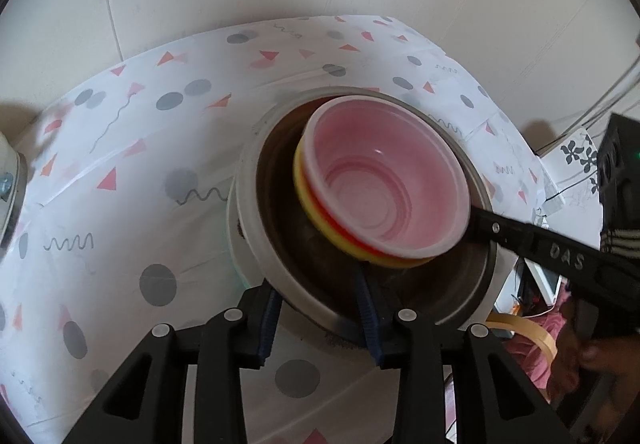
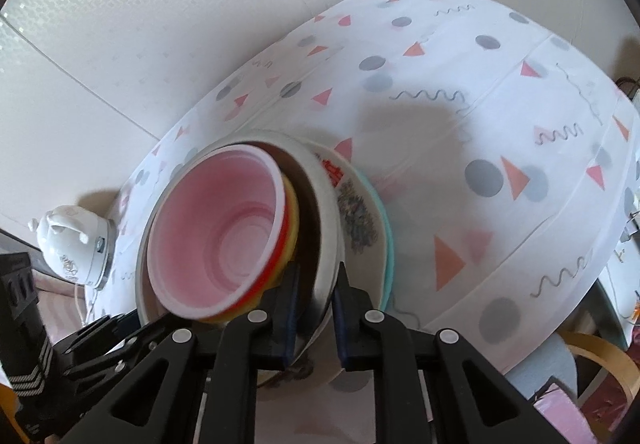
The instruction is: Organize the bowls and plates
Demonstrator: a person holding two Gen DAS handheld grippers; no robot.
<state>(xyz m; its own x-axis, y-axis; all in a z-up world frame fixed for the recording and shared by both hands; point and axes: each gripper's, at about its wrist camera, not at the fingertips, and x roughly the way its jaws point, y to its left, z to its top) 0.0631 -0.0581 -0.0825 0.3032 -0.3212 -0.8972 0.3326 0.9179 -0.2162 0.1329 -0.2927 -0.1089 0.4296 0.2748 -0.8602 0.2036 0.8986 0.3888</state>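
Observation:
A stack of small plastic bowls (image 1: 384, 183), pink over red and yellow, lies tilted inside a big bowl (image 1: 256, 179) with a dark inside and a white outside. My left gripper (image 1: 318, 304) straddles the big bowl's near rim, one finger outside and one inside, jaws apart and open. My right gripper (image 2: 316, 300) is shut on the big bowl's rim (image 2: 324, 244); in the left wrist view its fingers (image 1: 496, 230) reach that rim from the right. Under the big bowl sit a printed white bowl (image 2: 354, 211) and a teal one (image 2: 387, 240). The small bowls (image 2: 224, 228) also show here.
The table wears a white cloth (image 2: 500, 103) with grey dots and pink triangles. A white kettle (image 2: 76, 244) stands at its left end. A roll of tape (image 1: 532, 336) and a hand (image 1: 600, 356) are off the right edge. A wall runs behind.

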